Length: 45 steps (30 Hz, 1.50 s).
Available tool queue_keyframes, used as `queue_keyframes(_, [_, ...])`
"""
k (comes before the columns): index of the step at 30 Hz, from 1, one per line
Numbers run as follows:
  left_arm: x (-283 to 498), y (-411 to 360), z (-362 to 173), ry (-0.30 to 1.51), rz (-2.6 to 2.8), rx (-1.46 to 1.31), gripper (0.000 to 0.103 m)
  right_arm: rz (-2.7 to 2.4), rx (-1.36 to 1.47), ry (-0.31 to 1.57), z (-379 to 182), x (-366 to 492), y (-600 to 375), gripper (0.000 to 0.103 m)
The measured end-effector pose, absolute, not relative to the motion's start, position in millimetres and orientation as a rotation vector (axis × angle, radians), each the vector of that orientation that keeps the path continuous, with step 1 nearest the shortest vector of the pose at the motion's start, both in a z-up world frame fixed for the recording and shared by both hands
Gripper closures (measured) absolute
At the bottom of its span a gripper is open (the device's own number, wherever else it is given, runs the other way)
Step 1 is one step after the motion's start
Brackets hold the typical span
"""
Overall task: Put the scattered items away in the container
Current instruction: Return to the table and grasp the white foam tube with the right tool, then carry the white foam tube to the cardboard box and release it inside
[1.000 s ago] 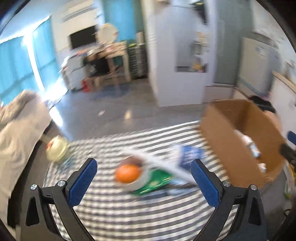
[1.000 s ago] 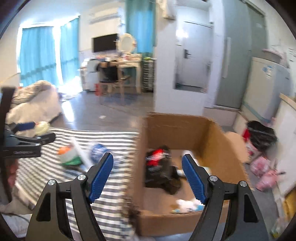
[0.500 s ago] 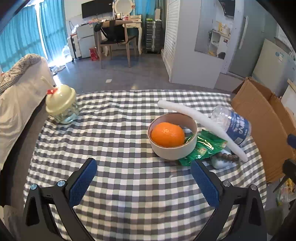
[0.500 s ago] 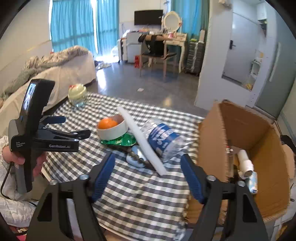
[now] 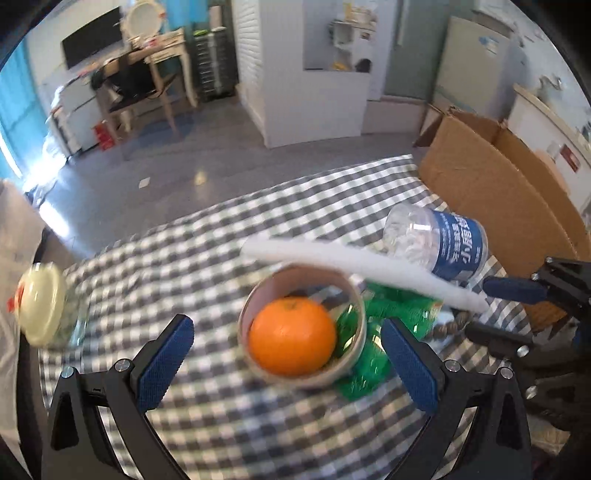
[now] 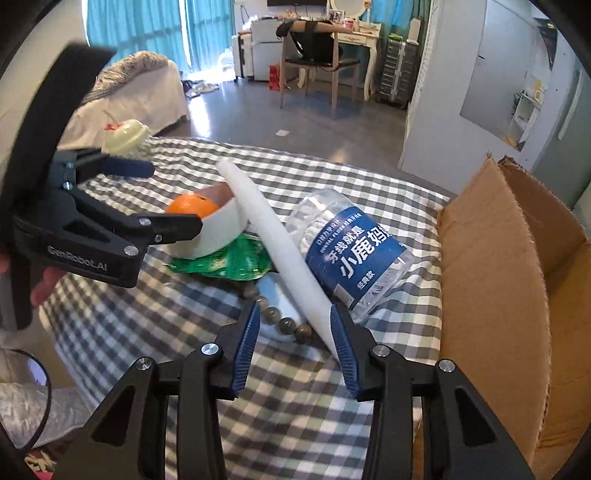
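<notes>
A cardboard box (image 6: 517, 280) stands open just right of the right tongs (image 6: 295, 332). A white foam stick (image 6: 273, 243) runs away from them, up and leftward, across a bowl (image 5: 301, 328), its near end between their narrowing jaws, not yet pinched. The left tongs (image 5: 286, 354), spread wide and empty, flank that bowl, farther from the stick's end.

Lighting: bright daylight, entering through blue curtains (image 6: 147, 33) at the far left; white glare patches on the grey floor (image 5: 199, 177). Shadows: soft, short. Distortion: strong fisheye, dark circular vignette at all corners, straight edges bowed. Blur: left wrist view motion-smeared, worst on the lidded jar (image 5: 44, 306) and checked cloth (image 5: 155, 258); right wrist view mostly sharp.
</notes>
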<state>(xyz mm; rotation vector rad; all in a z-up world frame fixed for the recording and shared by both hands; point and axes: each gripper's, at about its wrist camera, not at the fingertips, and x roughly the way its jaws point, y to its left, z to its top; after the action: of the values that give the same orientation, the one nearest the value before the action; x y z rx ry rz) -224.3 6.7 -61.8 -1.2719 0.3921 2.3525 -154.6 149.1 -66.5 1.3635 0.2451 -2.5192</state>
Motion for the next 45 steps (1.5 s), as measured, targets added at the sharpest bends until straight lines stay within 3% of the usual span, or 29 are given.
queue_keyframes(13, [-248.3, 48.4, -82.5, 0.703, 2.118, -1.048, 0.000, -2.489, 1.394, 0.254, -74.5, -173.9, 150.5, 0.064])
queue_keyframes(16, [-250.0, 52.3, -86.3, 0.739, 2.044, -1.030, 0.000, -2.453, 1.439, 0.240, -84.4, -180.5, 150.8, 0.073])
queue_keyframes(17, [-251.1, 53.5, -87.6, 0.746, 2.020, -1.040, 0.002, -2.453, 1.434, 0.225, -85.0, -181.4, 151.7, 0.077])
queue_keyframes(19, [-250.3, 56.9, -90.2, 0.766, 1.969, -1.048, 0.022, -2.445, 1.428, 0.202, -83.2, -182.5, 153.8, 0.083])
queue_keyframes(20, [-250.1, 58.3, -90.5, 0.773, 1.951, -1.052, 0.040, -2.448, 1.419, 0.207, -82.0, -181.8, 154.3, 0.087])
queue_keyframes(23, [-252.1, 61.6, -91.2, 0.759, 1.931, -1.066, 0.048, -2.446, 1.405, 0.191, -78.4, -178.9, 156.7, 0.091])
queue_keyframes(24, [-253.1, 62.6, -89.7, 0.746, 1.931, -1.063, 0.057, -2.448, 1.396, 0.182, -76.7, -177.3, 157.4, 0.091])
queue_keyframes(25, [-254.5, 63.3, -87.8, 0.722, 1.929, -1.063, 0.075, -2.454, 1.383, 0.173, -74.4, -175.0, 157.8, 0.092])
queue_keyframes(26, [-255.3, 62.6, -85.5, 0.697, 1.925, -1.064, 0.083, -2.464, 1.370, 0.167, -71.7, -172.7, 158.0, 0.092])
queue_keyframes(32, [-247.0, 67.5, -72.3, 0.697, 1.956, -1.022, 0.093, -2.515, 1.273, 0.153, -48.5, -159.0, 160.4, 0.092])
queue_keyframes(45, [-218.0, 88.4, -18.7, 0.642, 2.021, -0.911, 0.094, -2.594, 1.109, 0.120, -7.2, -138.7, 176.7, 0.092])
